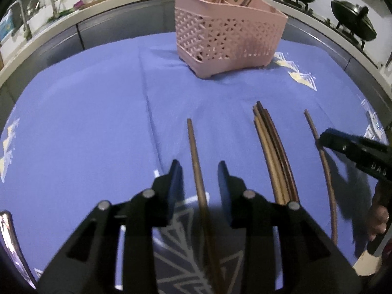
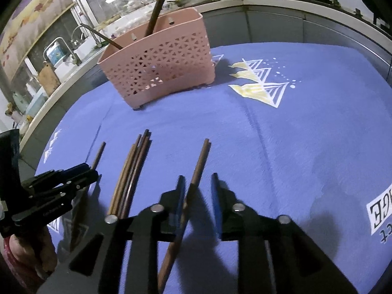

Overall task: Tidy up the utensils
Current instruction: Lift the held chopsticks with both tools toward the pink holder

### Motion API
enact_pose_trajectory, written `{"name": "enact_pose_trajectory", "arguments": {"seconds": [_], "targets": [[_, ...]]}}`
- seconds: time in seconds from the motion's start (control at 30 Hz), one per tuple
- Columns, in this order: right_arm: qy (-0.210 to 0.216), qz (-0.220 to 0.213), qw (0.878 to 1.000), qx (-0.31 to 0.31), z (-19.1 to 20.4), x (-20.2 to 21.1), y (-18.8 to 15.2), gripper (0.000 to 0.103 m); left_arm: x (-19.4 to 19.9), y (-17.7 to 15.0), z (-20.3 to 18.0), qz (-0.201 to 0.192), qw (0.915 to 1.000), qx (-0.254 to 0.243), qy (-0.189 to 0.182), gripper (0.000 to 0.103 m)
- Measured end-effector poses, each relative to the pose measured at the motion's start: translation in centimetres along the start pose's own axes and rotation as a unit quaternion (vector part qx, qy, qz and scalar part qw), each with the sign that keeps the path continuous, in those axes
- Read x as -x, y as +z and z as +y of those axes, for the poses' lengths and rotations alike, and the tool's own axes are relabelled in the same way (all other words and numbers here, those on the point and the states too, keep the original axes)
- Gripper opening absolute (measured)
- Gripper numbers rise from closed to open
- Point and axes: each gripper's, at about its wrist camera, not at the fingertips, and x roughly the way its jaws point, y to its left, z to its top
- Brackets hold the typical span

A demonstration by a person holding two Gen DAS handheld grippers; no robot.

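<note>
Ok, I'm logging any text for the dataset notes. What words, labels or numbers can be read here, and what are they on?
"DAS", faint raised letters on the right tool, seen from the left wrist view.
"GE", large black letters, upside down, cut off by the frame edge, on the blue tablecloth.
Smaller print beneath it on the cloth: too cut off to read.
Small lettering on the left tool: too blurred to read.

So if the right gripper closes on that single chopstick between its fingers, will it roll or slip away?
Probably stiff: the chopstick lies straight and thin on the tablecloth. It looks rounded, so a nudge from one finger may roll it, though the cloth should damp that. The right gripper straddles it off-centre, nearer one finger, so it may pivot as the jaws close.
</note>
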Motion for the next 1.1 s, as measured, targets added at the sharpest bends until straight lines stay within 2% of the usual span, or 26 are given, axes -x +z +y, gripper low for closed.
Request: {"name": "enact_pose_trajectory", "arguments": {"seconds": [0.07,0.13,0.17,0.2,0.23,0.27,0.3,0.37,0.4,0.43,0.57,0.77,0.87,1.1], "targets": [[-0.003,0.001,1.0,0.003,0.2,-0.3,0.3,0.039,-0.1,0.1,-0.1,-0.004,1.0,-0.004,0.0,0.03],[-0.012,0.002,1.0,0.01,0.5,-0.8,0.7,0.039,-0.3,0.2,-0.4,-0.01,0.9999,-0.014,-0.004,0.027],[-0.018,-0.001,1.0,0.018,0.8,-1.1,0.9,0.039,-0.4,0.3,-0.6,-0.014,0.9996,-0.023,0.0,0.013],[-0.025,-0.003,0.999,0.03,1.1,-1.3,1.0,0.039,-0.4,0.3,-0.7,-0.018,0.9994,-0.029,-0.004,0.007],[-0.035,-0.005,0.998,0.045,1.6,-1.5,1.1,0.026,-0.6,0.4,-0.6,-0.019,0.9993,-0.031,-0.009,0.007],[-0.045,-0.006,0.997,0.06,2.0,-1.8,1.1,0.009,-0.6,0.6,-0.7,-0.02,0.9992,-0.032,-0.012,0.006],[-0.046,-0.005,0.996,0.073,2.5,-2.1,1.1,0.008,-0.8,0.8,-0.7,-0.018,0.9992,-0.031,-0.017,0.006],[-0.019,0.012,0.997,0.069,2.9,-2.2,1.4,0.005,-0.7,1.2,-0.5,-0.015,0.999,-0.024,-0.034,0.005],[0.005,0.016,0.998,0.065,3.1,-1.9,1.5,0.005,-0.3,1.4,-0.4,-0.02,0.9988,-0.019,-0.04,0.005],[0.009,0.009,0.998,0.067,3.3,-1.4,1.7,0.005,0.3,1.7,-0.4,-0.03,0.9983,-0.016,-0.047,0.005],[0.051,-0.034,0.996,0.072,4.0,2.1,2.9,0.005,5.1,3.1,0.3,-0.09,0.9922,0.004,-0.086,0.005],[0.092,-0.12,0.985,0.085,5.2,8.0,5.1,0.005,11.7,4.7,0.7,-0.168,0.9799,0.009,-0.106,0.005],[0.1,-0.149,0.98,0.086,5.9,9.7,5.9,0.005,13.3,5.4,0.7,-0.189,0.9759,0.007,-0.109,0.005],[0.095,-0.214,0.968,0.093,7.2,12.6,9.0,0.005,16.8,9.1,0.2,-0.236,0.9661,0.002,-0.105,0.005]]}}
